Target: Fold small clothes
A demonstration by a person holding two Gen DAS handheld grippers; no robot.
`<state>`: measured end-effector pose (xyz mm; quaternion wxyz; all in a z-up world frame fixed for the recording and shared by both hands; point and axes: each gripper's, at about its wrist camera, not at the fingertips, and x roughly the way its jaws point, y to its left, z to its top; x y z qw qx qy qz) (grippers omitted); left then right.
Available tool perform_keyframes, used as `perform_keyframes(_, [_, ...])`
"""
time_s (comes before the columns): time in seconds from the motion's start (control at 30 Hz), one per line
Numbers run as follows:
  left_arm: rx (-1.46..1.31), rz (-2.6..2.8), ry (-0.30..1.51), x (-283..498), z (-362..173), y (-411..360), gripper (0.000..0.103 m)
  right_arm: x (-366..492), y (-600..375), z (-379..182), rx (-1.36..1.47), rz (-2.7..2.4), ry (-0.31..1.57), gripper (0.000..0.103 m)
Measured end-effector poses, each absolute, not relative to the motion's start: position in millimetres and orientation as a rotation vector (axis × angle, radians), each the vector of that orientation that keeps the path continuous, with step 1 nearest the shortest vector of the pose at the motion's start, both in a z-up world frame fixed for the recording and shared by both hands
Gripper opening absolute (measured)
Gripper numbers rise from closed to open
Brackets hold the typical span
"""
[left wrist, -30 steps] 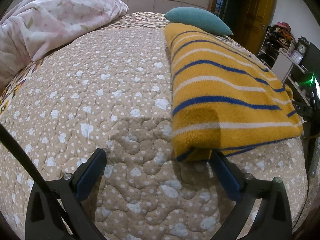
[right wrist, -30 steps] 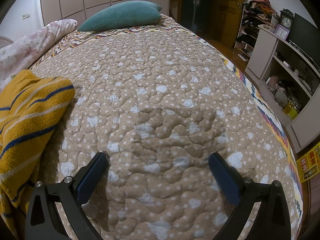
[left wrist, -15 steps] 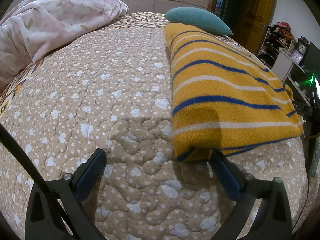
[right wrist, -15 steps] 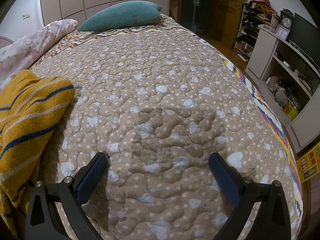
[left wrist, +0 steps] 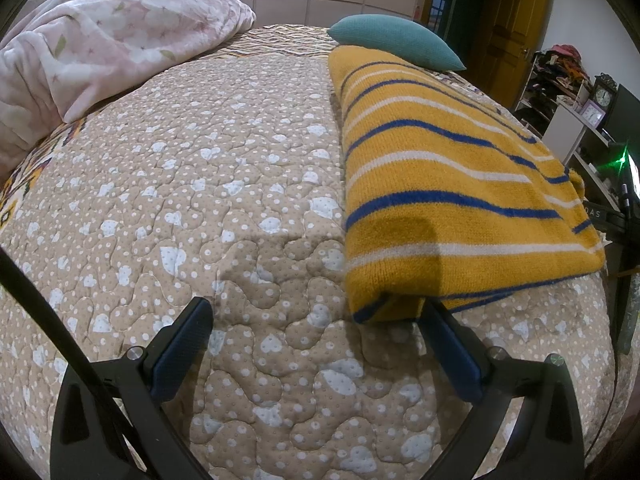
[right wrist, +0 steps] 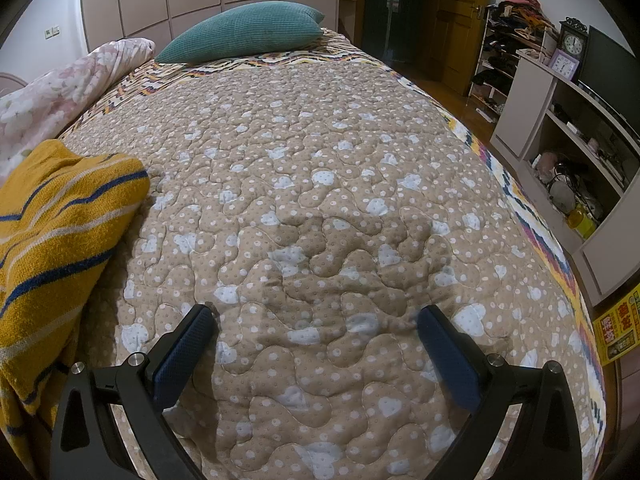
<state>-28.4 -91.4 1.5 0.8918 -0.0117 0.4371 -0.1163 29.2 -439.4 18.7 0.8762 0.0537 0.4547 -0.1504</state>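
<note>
The folded yellow striped sweater [left wrist: 452, 184] lies on the quilt [left wrist: 224, 184], near a teal pillow [left wrist: 396, 40] and pink blanket [left wrist: 100, 52]. The left gripper [left wrist: 312, 316] and right gripper [right wrist: 316, 320] are both spread wide, holding nothing.

Light: I see warm, even indoor light from above, moderately bright.
Shadows: soft gripper shadows fall on the quilt [left wrist: 200, 200] and the sweater [left wrist: 440, 184].
Glare: a green flare [left wrist: 622, 157] at the left view's right edge.
Distortion: I get strong fisheye bulge and black corners.
Focus: sharp; doorway [right wrist: 384, 4] dark.
</note>
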Motion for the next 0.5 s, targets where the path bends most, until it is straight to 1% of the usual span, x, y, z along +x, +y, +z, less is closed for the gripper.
perform_keyframes(0.5, [-0.017, -0.237, 0.908, -27.9, 0.7, -93.1, 0.103, 29.1, -439.6, 18.7, 0.112, -0.314, 0.949, 0.103])
